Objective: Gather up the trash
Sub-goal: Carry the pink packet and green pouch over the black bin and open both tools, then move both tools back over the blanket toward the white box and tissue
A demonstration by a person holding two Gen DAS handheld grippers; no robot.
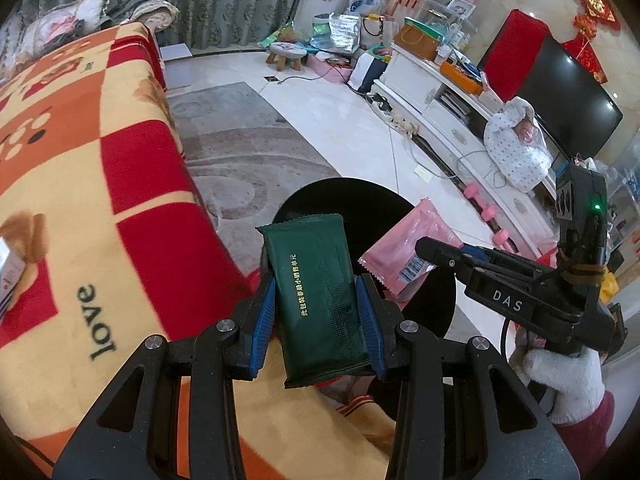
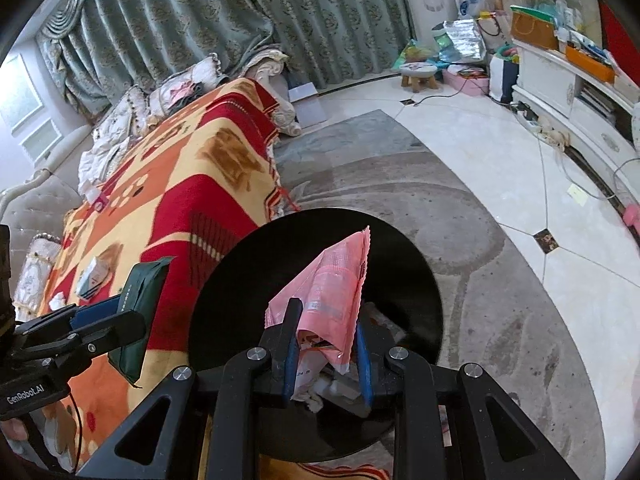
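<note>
My left gripper [image 1: 316, 308] is shut on a dark green wrapper [image 1: 316, 300], held upright between its blue pads above the rim of a round black bin [image 1: 432, 304]. In the right wrist view the same green wrapper [image 2: 138, 312] and left gripper [image 2: 120, 320] show at the left, over the blanket's edge. My right gripper [image 2: 326, 356] is shut on a crumpled pink wrapper [image 2: 336, 292] directly over the black bin [image 2: 240, 300]. Some white and pink trash lies inside the bin below it. In the left wrist view the pink wrapper [image 1: 404, 252] and right gripper [image 1: 424, 246] hang over the bin.
A sofa under a red, orange and yellow blanket [image 1: 80, 200] borders the bin on the left, with small packets [image 2: 94, 274] lying on it. A grey rug [image 2: 500, 300] lies under the bin. A white TV cabinet [image 1: 448, 108] and television stand at the right; a gloved hand [image 1: 564, 380] holds the right gripper.
</note>
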